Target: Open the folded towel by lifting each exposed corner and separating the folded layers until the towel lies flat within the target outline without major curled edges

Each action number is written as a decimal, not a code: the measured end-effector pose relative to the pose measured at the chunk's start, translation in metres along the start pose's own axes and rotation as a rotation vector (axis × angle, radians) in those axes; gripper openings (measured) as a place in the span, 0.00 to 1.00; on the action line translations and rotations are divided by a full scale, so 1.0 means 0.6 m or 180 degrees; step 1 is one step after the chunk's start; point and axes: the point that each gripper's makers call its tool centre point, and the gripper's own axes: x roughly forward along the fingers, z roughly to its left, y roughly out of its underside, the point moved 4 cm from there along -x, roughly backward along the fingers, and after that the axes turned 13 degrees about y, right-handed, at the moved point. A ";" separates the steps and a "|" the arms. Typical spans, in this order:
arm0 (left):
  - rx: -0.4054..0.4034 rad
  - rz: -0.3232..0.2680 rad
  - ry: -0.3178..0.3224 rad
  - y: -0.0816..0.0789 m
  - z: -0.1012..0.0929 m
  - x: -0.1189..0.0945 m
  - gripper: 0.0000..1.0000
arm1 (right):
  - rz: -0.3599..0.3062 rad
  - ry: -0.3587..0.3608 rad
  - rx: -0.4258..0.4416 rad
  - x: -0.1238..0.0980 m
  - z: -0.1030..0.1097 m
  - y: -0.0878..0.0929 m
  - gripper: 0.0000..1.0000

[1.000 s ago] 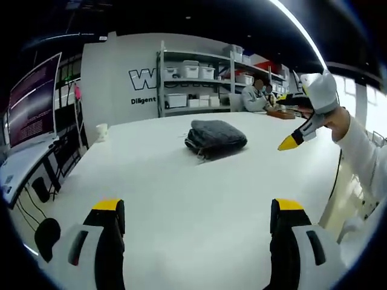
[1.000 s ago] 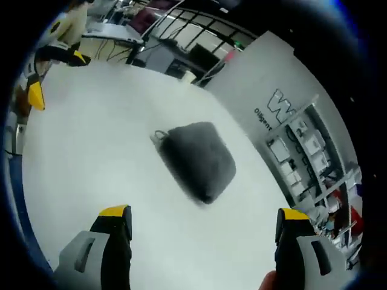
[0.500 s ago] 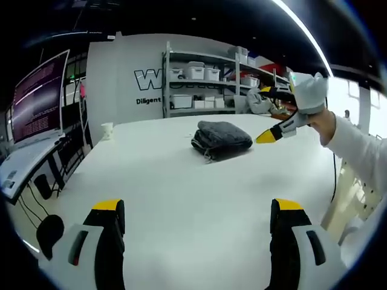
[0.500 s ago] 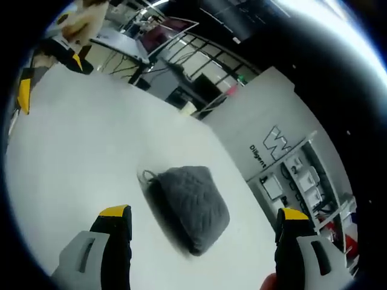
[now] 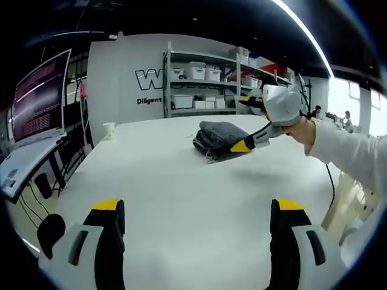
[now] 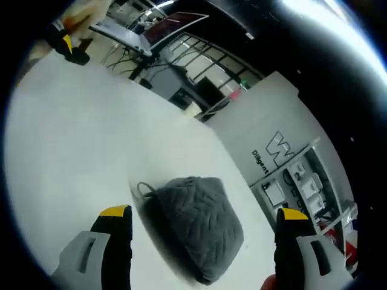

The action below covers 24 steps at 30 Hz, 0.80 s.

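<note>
A folded dark grey towel [image 5: 217,138] lies in a thick bundle on the white table [image 5: 181,193], with a small loop at one corner. In the right gripper view the towel [image 6: 196,226] sits just ahead, between the jaws of my right gripper [image 6: 202,225], which is open with nothing between its fingers. In the left gripper view that right gripper [image 5: 254,140] hangs at the towel's right side, held by a hand in a white sleeve. My left gripper [image 5: 196,211] is open near the table's front, well short of the towel.
A white cup [image 5: 109,129] stands at the table's far left. Shelves with white boxes [image 5: 199,84] line the back wall. A monitor [image 5: 39,99] and a desk are at the left. People sit at the back right.
The right gripper has come down and in toward the towel, from up at its right to close beside it. The towel looms larger in the right gripper view. The left gripper has barely moved.
</note>
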 end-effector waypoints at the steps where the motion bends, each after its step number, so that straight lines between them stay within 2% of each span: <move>1: -0.0005 0.0005 -0.0005 0.001 0.001 0.000 1.00 | 0.0011 0.0003 -0.0002 0.009 0.003 0.001 0.98; 11: -0.0026 -0.0016 -0.0053 0.004 0.009 -0.010 1.00 | 0.0118 0.0243 0.0081 0.036 0.020 0.015 0.89; 16: -0.0043 -0.0013 -0.0088 0.007 0.016 -0.013 0.99 | 0.0124 0.0214 0.0141 0.043 0.029 0.009 0.84; 24: -0.0032 -0.0025 -0.0055 0.006 0.014 -0.013 0.99 | 0.0131 0.0258 -0.0075 0.062 0.045 0.009 0.77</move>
